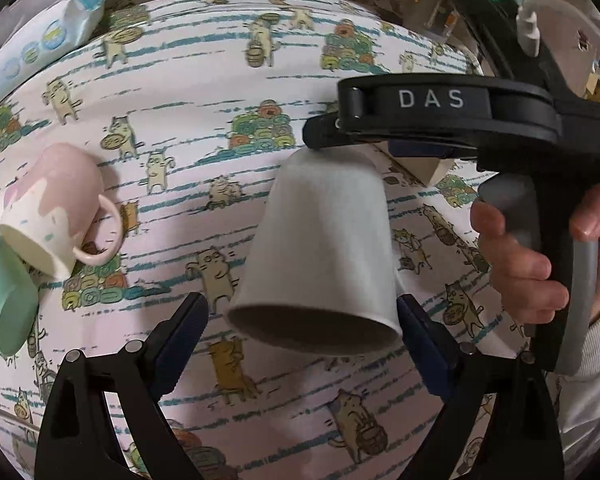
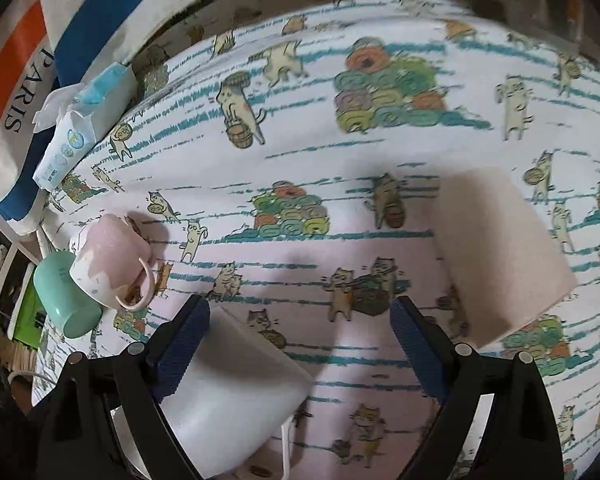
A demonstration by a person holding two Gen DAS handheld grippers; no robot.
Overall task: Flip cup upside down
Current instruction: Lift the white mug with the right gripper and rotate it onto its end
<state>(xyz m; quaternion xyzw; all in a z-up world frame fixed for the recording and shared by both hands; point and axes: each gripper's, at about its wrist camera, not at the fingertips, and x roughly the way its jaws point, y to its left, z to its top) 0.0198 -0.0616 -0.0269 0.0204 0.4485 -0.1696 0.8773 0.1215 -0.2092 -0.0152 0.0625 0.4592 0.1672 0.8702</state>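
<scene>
We see the white cup (image 1: pixel 320 256) already mouth-down between our spread left gripper (image 1: pixel 302 330) fingers; right gripper (image 2: pixel 300 344), also spread, grips nothing; only withdrawal remains.

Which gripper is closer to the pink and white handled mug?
Left. The left gripper is beside the pink and white handled mug; the right gripper is farther off, past the plain white cup.

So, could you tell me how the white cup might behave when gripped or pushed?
The white cup looks plain and handle-less, so probably light and easily tipped. Its smooth tapered sides might slip between the fingers.
</scene>
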